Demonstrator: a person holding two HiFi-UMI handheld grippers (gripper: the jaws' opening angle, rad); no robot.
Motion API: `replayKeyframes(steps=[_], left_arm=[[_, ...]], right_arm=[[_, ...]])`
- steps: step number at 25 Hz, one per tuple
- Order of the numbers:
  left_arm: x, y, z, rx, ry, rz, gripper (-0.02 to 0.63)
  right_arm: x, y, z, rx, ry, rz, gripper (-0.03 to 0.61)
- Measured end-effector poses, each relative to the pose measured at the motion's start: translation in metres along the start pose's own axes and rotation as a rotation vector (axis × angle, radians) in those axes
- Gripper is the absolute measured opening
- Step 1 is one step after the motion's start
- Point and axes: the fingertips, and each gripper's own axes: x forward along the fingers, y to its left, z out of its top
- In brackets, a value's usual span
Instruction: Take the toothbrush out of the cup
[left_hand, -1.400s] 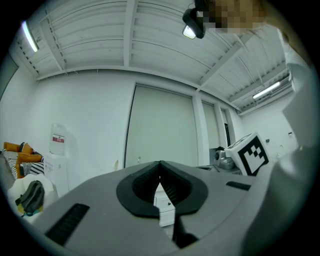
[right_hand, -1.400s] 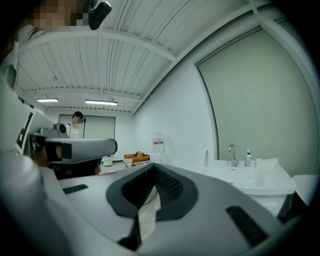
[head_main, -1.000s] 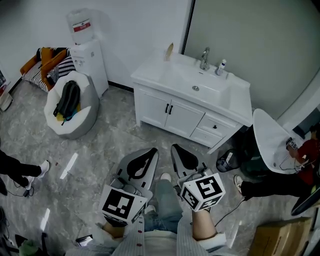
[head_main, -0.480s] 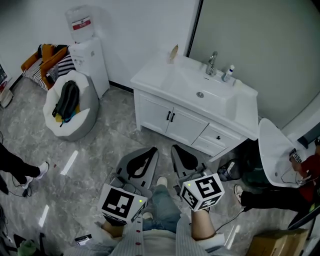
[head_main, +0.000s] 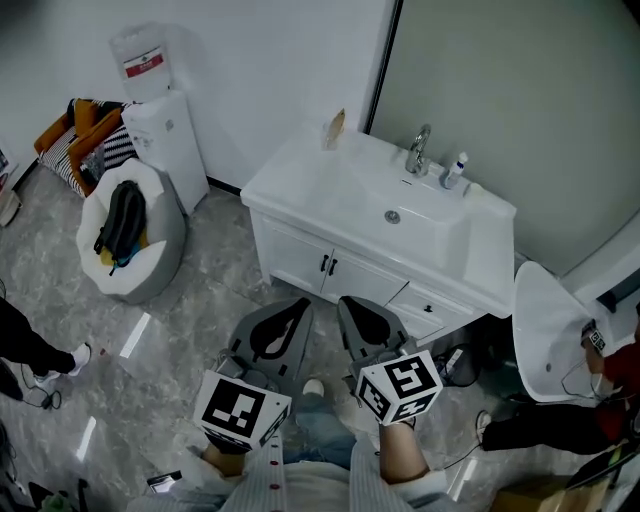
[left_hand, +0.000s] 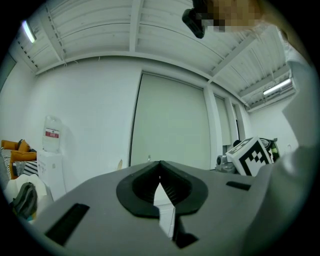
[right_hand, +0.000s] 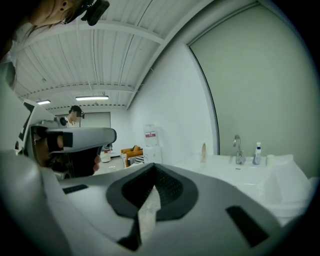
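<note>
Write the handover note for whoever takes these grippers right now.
Left gripper: shut, empty.
Right gripper: shut, empty.
Both are held short of the white vanity, touching nothing.
Toothbrush and cup: probably the tan item at the vanity's back left corner, but it is too small to confirm.
Done: nothing.
Left: step closer, grasp the toothbrush, lift it out of the cup.

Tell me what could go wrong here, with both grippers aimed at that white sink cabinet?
The left gripper and right gripper are both shut; reaching in like that could topple the small tan object at the counter's back corner. The bottle beside the faucet looks light and might get knocked into the sink.
</note>
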Motion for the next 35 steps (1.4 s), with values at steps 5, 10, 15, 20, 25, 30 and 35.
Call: replayKeyframes(steps=[5, 10, 15, 20, 25, 30, 35], left_arm=[[0.043, 0.018, 0.004, -0.002, -0.011, 0.016, 0.017], [0.078, 0.037, 0.006, -0.004, -0.026, 0.040, 0.017], [0.101, 0.050, 0.005, -0.007, -0.026, 0.058, 0.017], [0.113, 0.056, 0.001, -0.010, -0.026, 0.070, 0.017], [0.134, 0.064, 0.000, -0.004, -0.024, 0.058, 0.017], [0.163, 0.087, 0.002, -0.005, -0.033, 0.049, 0.017], [0.201, 0.123, 0.001, -0.006, -0.031, 0.045, 0.017]], right_arm=[[0.029, -0.033, 0.009, -0.011, 0.005, 0.014, 0.011], [0.052, -0.063, 0.014, -0.022, 0.017, 0.027, 0.010], [0.067, -0.088, 0.016, -0.008, 0.024, 0.025, 0.009], [0.074, -0.099, 0.011, -0.001, 0.029, 0.032, 0.010], [0.086, -0.116, 0.010, 0.004, 0.034, 0.018, 0.011], [0.116, -0.136, 0.018, 0.001, 0.028, 0.009, 0.011], [0.163, -0.160, 0.026, 0.002, 0.030, 0.008, 0.011]])
